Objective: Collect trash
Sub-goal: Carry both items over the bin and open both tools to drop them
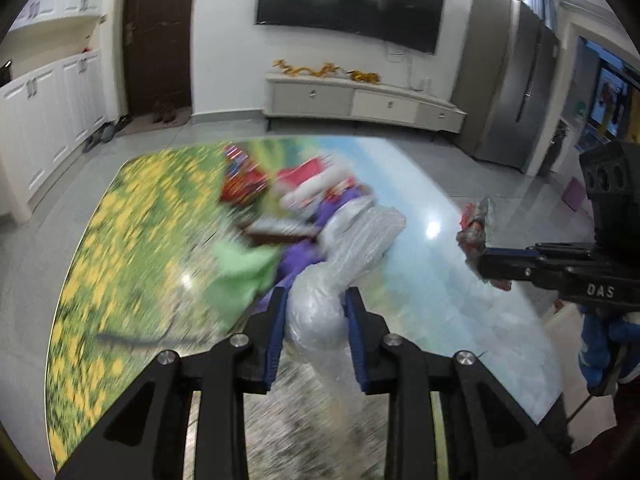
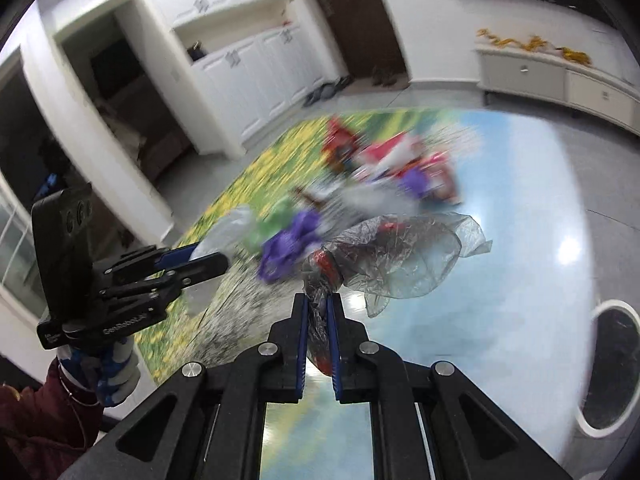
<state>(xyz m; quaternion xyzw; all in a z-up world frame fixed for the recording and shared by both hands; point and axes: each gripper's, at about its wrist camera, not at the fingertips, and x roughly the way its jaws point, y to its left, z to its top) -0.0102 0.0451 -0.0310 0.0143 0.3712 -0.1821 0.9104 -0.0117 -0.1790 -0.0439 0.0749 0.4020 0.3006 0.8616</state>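
Trash is already pinched in both tools above the flower-printed tabletop [image 1: 92, 216], and the pile of leftovers lies ahead of them, toward the far side. On the left, the left tool [image 1: 316, 300] has its blue pads pressed onto a wad of clear bubble wrap [image 1: 320, 320], whose long body trails away from the tool toward the far right and ends against the pile. That pile of wrappers [image 1: 280, 192], blurred but showing red, purple, white and green pieces, sits mid-tabletop, nearly straight ahead of the left tool and to the left of the right one. To the right, the right tool [image 2: 318, 300] is pressed almost together on a crumpled clear film with a red wrapper inside it [image 2: 396, 256]; the film billows out ahead and to the right of the pads, clear of the surface. At the near right edge a round white-rimmed bin opening [image 2: 612, 368] shows, closest to the right tool. Judging by this layout, the right hand has the shorter path to the bin, while the left hand must cross further rightward.
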